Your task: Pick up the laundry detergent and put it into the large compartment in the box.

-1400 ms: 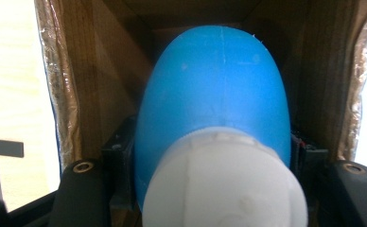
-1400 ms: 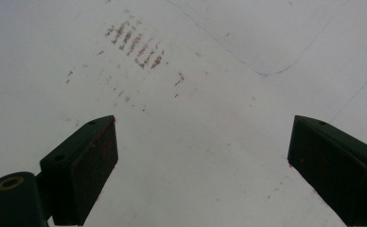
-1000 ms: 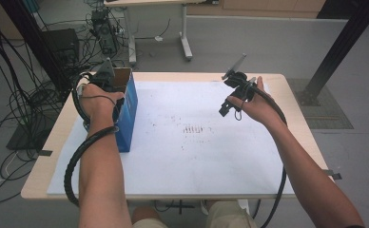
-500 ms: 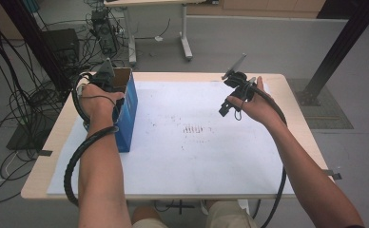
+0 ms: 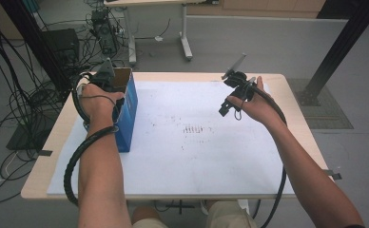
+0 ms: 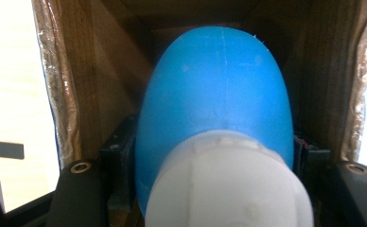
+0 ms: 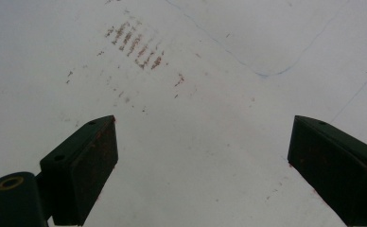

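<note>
A blue bottle (image 6: pixel 214 90) with a white cap (image 6: pixel 229 184) sits inside a tall box with blue outer sides (image 5: pixel 128 109) and brown cardboard walls (image 6: pixel 101 71). The box stands at the table's left. My left gripper (image 6: pixel 214 156) reaches down into the box's open top (image 5: pixel 109 80), its jaws pressed against both sides of the bottle. My right gripper (image 5: pixel 228 107) hovers over the white sheet toward the far right. In the right gripper view it (image 7: pixel 200 165) stands wide open with nothing between its fingers.
A white sheet (image 5: pixel 182 156) covers most of the wooden table (image 5: pixel 40 185) and carries small rust-coloured marks (image 5: pixel 194 129) near its middle. Cables (image 5: pixel 11 95) crowd the floor at the left. A black post (image 5: pixel 339 47) rises beyond the right corner.
</note>
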The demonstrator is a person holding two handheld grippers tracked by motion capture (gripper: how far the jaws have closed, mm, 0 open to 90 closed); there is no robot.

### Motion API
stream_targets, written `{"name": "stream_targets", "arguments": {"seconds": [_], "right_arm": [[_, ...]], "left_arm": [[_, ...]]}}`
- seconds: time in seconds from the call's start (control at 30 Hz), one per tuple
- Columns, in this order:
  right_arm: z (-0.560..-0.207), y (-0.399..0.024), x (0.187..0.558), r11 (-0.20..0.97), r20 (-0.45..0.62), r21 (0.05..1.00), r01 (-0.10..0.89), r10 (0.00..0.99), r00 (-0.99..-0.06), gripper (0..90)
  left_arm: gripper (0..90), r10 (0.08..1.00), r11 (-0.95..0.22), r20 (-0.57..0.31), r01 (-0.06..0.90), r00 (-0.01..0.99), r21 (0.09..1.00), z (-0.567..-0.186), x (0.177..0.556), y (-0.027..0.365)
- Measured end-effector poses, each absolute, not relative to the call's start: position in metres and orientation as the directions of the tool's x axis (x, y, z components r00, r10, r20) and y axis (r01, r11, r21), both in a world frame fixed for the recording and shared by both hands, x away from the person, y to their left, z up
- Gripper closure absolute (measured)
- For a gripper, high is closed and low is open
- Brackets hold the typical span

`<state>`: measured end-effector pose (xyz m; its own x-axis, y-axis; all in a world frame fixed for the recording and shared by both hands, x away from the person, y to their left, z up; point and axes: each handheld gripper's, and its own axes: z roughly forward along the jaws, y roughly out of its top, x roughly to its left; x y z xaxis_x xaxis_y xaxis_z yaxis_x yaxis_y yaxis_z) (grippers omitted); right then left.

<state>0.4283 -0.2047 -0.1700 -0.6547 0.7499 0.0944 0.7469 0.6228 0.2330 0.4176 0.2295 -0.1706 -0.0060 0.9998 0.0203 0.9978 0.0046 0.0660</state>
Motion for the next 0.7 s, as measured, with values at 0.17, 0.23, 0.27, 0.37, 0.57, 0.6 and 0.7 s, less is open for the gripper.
{"name": "stream_targets", "arguments": {"seconds": [0.17,0.23,0.27,0.37,0.57,0.6,0.7], "right_arm": [[-0.169,-0.205,0.428,0.623,0.094,0.235,0.746,0.75,-0.655,9.4],[-0.169,-0.205,0.428,0.622,0.094,0.234,0.747,0.75,-0.655,9.4],[-0.169,-0.205,0.428,0.623,0.094,0.234,0.746,0.75,-0.655,9.4],[-0.169,-0.205,0.428,0.621,0.094,0.235,0.748,0.751,-0.653,9.4],[-0.168,-0.204,0.428,0.623,0.091,0.236,0.746,0.75,-0.655,9.4],[-0.167,-0.204,0.428,0.624,0.091,0.238,0.744,0.748,-0.657,9.4],[-0.167,-0.203,0.427,0.624,0.089,0.239,0.744,0.749,-0.656,9.4]], "left_arm": [[34.8,1.0,0.004,0.02,0.998,-0.005,0.064,-0.17,0.418,0.23],[34.2,1.0,0.001,0.022,0.998,-0.002,0.063,-0.17,0.418,0.23],[33.5,1.0,0.001,0.023,0.998,-0.002,0.064,-0.17,0.418,0.23],[31.6,1.0,0.001,0.024,0.998,-0.003,0.063,-0.169,0.417,0.23],[29.3,1.0,-0.002,0.025,0.998,0.001,0.062,-0.164,0.416,0.232],[29.3,1.0,-0.005,0.027,0.998,0.003,0.063,-0.163,0.416,0.231],[28.9,0.999,-0.007,0.036,0.998,0.005,0.063,-0.158,0.416,0.228]]}}
